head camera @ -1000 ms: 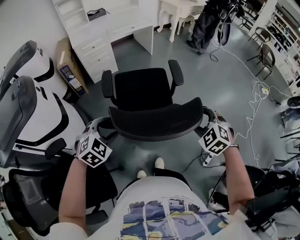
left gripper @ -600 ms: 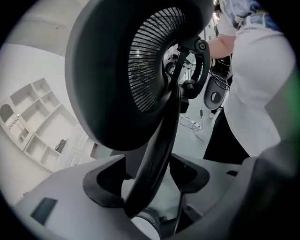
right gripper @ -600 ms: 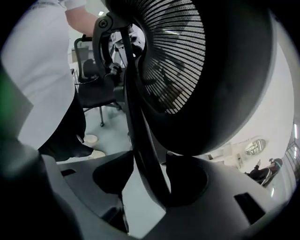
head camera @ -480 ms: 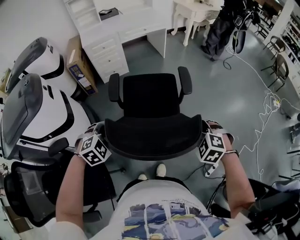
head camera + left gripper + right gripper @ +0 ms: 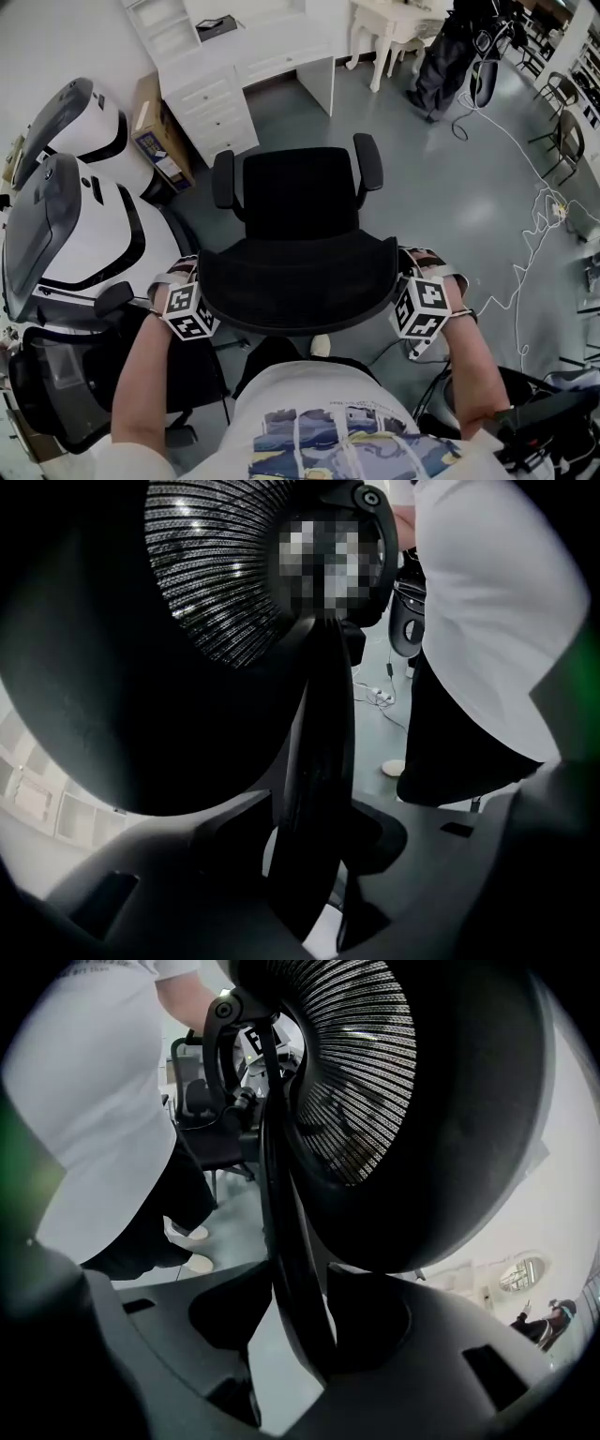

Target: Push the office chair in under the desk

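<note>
Grey floor [image 5: 441, 178] carries office chair [image 5: 300, 192] before desk [image 5: 244, 56], cardboard box [image 5: 157, 136] alongside.

Your left gripper [image 5: 187, 298] and right gripper [image 5: 419, 291] now sit lower on the backrest [image 5: 298, 281] of the office chair [image 5: 300, 192]. Both pairs of jaws have just been closing onto its rim.

Cardboard box [image 5: 159, 142] upright, far on my left; white cables [image 5: 521, 246] trail over grey floor [image 5: 441, 178] on my right; spare mesh chair [image 5: 58, 394] near left.
</note>
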A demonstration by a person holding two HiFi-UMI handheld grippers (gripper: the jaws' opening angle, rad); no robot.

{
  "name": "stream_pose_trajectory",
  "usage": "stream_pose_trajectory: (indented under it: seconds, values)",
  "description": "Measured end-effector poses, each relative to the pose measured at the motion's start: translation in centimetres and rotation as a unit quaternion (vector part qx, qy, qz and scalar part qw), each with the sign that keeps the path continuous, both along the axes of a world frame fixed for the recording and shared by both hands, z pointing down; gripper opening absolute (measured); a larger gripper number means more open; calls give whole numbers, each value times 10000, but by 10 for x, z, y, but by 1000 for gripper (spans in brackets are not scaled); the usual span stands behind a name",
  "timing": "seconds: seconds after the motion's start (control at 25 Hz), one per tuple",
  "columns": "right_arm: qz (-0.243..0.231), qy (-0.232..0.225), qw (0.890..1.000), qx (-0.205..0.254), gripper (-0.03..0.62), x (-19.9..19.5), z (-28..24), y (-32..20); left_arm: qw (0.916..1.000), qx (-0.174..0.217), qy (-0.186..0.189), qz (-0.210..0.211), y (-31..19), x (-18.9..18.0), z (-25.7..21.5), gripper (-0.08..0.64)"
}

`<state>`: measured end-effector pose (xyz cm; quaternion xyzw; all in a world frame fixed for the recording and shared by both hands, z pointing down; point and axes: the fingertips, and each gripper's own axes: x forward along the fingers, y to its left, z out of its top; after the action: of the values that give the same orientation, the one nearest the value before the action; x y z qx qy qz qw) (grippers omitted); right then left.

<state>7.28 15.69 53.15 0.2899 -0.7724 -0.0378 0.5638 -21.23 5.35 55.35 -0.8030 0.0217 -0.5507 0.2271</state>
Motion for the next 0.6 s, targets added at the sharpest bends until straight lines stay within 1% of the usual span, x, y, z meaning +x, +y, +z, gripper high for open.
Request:
stream_pose_trajectory:
  seconds: [0.16,0.4,0.52,0.6]
  values:
    - [-10,42,10000,-65,196,11,0,-14,10000,37,-40,27,-11,10,0,170]
    - [64,60,10000,-19,199,29,1,-43,9999,78,-55,70,-39,28,2,160]
    - [88,100,9999,-47,201,40,1,-60,9998,48,-39,168,-51,39,3,147]
    - [142,159,9997,-93,202,52,2,-71,9996,53,42,262,-56,51,3,129]
